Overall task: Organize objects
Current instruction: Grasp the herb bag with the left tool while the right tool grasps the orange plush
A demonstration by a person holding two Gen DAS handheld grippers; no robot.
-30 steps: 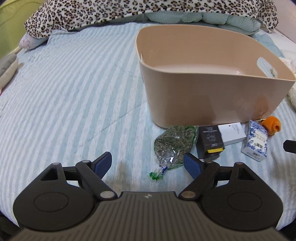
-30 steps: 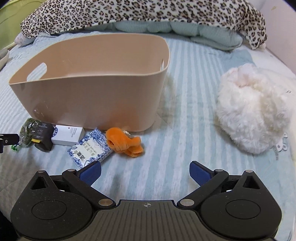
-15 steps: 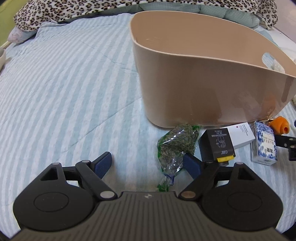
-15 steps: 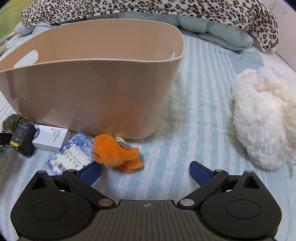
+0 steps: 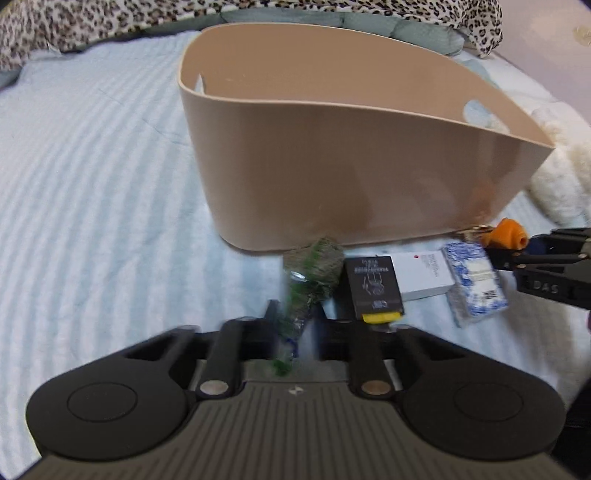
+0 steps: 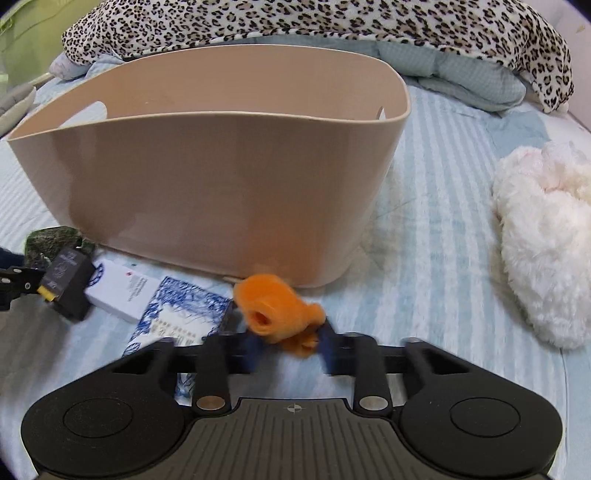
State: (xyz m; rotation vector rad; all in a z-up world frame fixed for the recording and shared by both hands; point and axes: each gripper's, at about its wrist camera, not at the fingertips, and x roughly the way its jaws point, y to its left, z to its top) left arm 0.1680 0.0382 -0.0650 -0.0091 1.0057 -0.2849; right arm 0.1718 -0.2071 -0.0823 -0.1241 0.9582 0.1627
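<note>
Nearest, left tongs [image 5: 293, 325] pinched narrow on the tail of a bag of dried herbs [image 5: 314, 269], right tongs [image 6: 291, 345] closed on an orange plush toy [image 6: 277, 306]; pickup in hand. Next, probably lifting both over the rim into the beige bin [image 6: 221, 177] just behind. Beyond, striped bed [image 5: 92, 166], leopard blanket [image 6: 332, 26] farthest

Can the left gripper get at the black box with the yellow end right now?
Probably not as things stand. The left gripper is closed on the clear bag of green dried herbs, so it is occupied. The black box with the yellow end lies uncovered just to its right, beside the white box.
</note>
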